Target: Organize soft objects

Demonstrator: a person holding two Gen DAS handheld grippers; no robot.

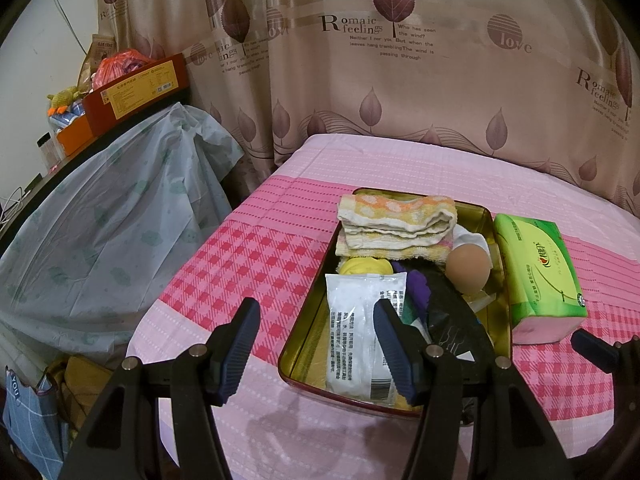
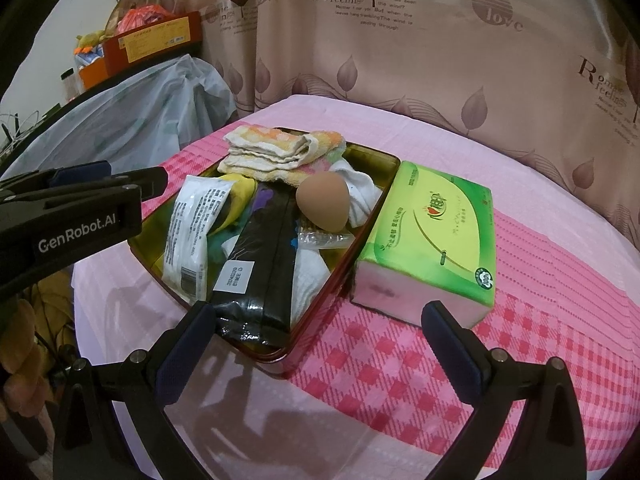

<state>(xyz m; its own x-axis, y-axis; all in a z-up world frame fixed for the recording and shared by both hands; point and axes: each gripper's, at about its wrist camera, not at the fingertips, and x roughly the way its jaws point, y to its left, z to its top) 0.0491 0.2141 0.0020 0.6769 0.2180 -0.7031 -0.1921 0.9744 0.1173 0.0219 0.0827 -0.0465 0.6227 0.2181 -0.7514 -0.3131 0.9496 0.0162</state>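
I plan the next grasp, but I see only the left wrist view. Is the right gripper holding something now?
Observer: No. The right gripper is open and empty, its fingers spread wide in front of the tissue pack.
Operator: Is something hidden on the right of the black pouch?
Observer: Yes. A crumpled white cloth lies in the tin, between the black pouch and the rim.

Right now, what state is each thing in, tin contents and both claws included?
Tin: open, nearly full.
Towel: folded, at the tin's far end.
Egg-shaped sponge: resting on the pile.
Black pouch: sealed, lying flat.
White packet: sealed.
Tissue pack: outside the tin, beside it.
Left claw: open, empty.
Right claw: open, empty.
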